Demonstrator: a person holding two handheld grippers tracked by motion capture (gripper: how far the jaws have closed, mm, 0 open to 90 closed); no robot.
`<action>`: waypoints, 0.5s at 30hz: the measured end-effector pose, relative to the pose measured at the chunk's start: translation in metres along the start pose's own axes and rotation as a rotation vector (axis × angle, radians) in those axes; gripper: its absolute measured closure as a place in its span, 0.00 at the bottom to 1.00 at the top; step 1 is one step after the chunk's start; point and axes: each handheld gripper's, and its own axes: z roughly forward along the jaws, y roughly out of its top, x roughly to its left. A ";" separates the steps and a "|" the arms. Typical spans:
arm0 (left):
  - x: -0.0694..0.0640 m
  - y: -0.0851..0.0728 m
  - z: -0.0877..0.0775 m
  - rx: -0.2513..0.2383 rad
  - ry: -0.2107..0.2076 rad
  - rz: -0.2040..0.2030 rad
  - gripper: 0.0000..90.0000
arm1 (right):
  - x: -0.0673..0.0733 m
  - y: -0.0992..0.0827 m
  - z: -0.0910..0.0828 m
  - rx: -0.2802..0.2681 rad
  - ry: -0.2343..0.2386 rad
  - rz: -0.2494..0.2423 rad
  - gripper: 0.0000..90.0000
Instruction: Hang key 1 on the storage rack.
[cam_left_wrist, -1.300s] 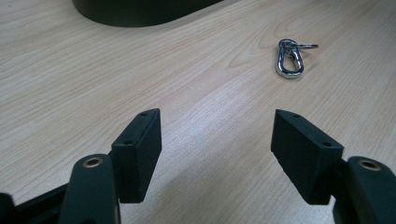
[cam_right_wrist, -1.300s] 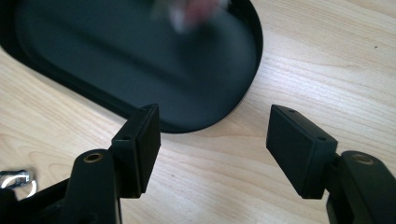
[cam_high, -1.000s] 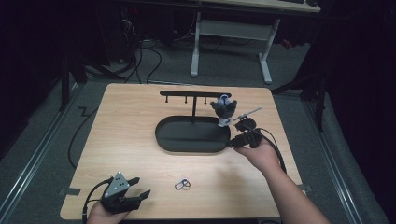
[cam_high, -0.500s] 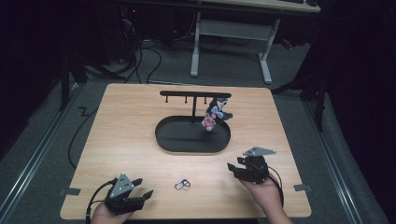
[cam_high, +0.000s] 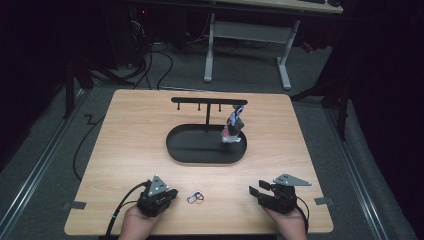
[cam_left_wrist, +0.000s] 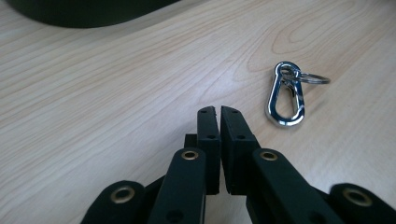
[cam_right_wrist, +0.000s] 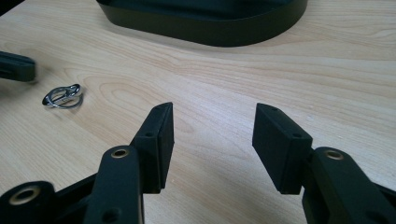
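Keychain (cam_high: 233, 127) is now hanging from the rack (cam_high: 208, 101) over the tray (cam_high: 200, 150); right claw (cam_high: 253, 191), jaws wide, has withdrawn to the near surface (cam_high: 125, 140). Left claw (cam_left_wrist: 218, 111) is resting pinched together beside the carabiner (cam_left_wrist: 284, 95).

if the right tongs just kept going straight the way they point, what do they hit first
Probably the black oval tray: in the right gripper view it lies ahead of the open right tongs, with bare table between. The carabiner sits off to the side, out of that line.
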 end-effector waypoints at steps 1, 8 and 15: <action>-0.005 0.005 0.007 -0.009 -0.016 -0.001 0.96 | -0.001 -0.001 0.000 -0.001 0.019 0.010 0.54; -0.035 0.020 0.023 0.020 -0.061 0.055 0.96 | -0.003 -0.001 -0.001 0.005 0.038 0.001 0.54; -0.066 0.036 0.042 0.036 -0.130 0.101 0.94 | -0.007 -0.001 -0.001 0.009 0.055 0.005 0.53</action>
